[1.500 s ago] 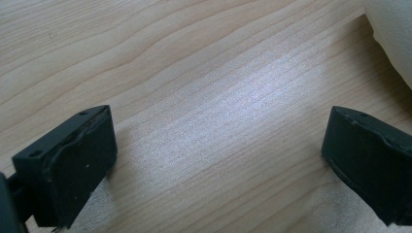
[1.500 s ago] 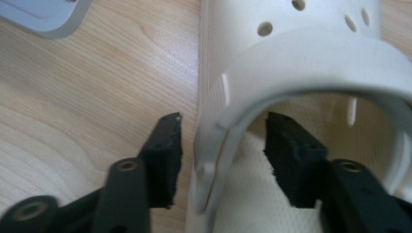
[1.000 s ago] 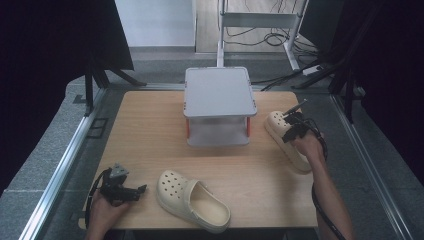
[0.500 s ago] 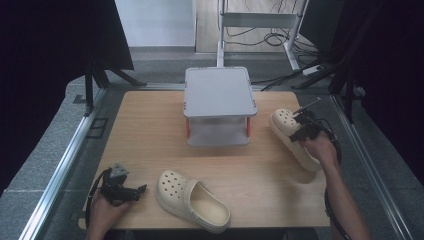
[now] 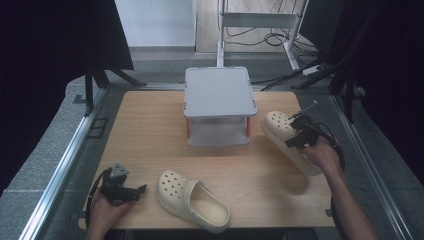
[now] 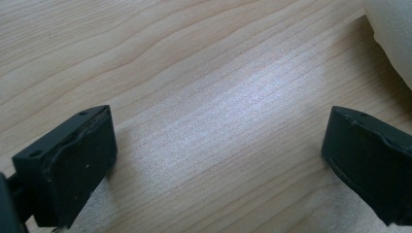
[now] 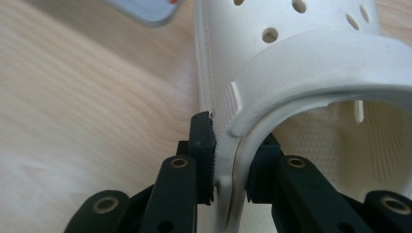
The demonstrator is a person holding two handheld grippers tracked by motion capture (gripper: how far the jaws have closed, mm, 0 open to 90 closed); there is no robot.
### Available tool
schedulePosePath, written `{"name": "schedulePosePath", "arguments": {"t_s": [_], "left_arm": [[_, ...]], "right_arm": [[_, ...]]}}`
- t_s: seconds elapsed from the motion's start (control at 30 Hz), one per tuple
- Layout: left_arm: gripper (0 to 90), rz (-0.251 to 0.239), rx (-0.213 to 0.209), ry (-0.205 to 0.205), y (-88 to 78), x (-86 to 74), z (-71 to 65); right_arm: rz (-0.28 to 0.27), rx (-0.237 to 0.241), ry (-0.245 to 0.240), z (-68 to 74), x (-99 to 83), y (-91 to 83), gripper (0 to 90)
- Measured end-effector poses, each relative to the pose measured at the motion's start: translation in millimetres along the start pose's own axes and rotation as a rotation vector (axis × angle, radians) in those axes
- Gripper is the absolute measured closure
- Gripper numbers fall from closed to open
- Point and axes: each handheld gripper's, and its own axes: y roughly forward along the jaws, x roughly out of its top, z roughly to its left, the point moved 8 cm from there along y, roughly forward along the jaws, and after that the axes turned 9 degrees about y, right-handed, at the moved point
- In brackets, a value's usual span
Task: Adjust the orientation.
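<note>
Right gripper (image 5: 298, 134) clamped on 1 cream clog (image 5: 290, 141); left gripper (image 5: 131, 190) idle with its jaws wide apart.

Nearest, at the lower left of the high view, the left gripper rested on the wooden table (image 5: 145, 130), nothing between its 2 jaws. Just right of it, at lower centre, a second clog (image 5: 192, 201) lay flat. Farther off at centre right, the right gripper pinched the first clog's side wall at the strap, that shoe tilted off the table. Beyond, at upper centre, stood a grey 2-level stand (image 5: 218, 105).
</note>
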Motion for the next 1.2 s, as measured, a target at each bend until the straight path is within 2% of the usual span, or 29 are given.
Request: {"name": "schedulePosePath", "arguments": {"t_s": [0.2, 0.43, 0.63, 0.97, 1.2], "left_arm": [[0.0, 0.0, 0.0, 0.0, 0.0, 0.0, 0.0], [0.0, -0.001, 0.001, -0.002, 0.1, 0.1, -0.1], [0.0, -0.001, 0.001, 0.001, 0.1, 0.1, 0.1], [0.0, -0.001, 0.001, 0.001, 0.1, 0.1, 0.1], [0.0, -0.001, 0.001, 0.001, 0.1, 0.1, 0.2]], "right_arm": [[0.003, 0.012, -0.06, 29.5, -2.4, -5.5, 76.2], [0.007, 0.049, -0.123, 60.8, -4.1, -3.9, 76.2], [0.009, 0.071, -0.186, 89.1, -3.1, 1.6, 76.2], [0.018, 0.13, -0.285, 147.7, 2.5, 11.4, 76.2], [0.025, 0.153, -0.343, 185.8, 7.2, 24.0, 76.2]]}}
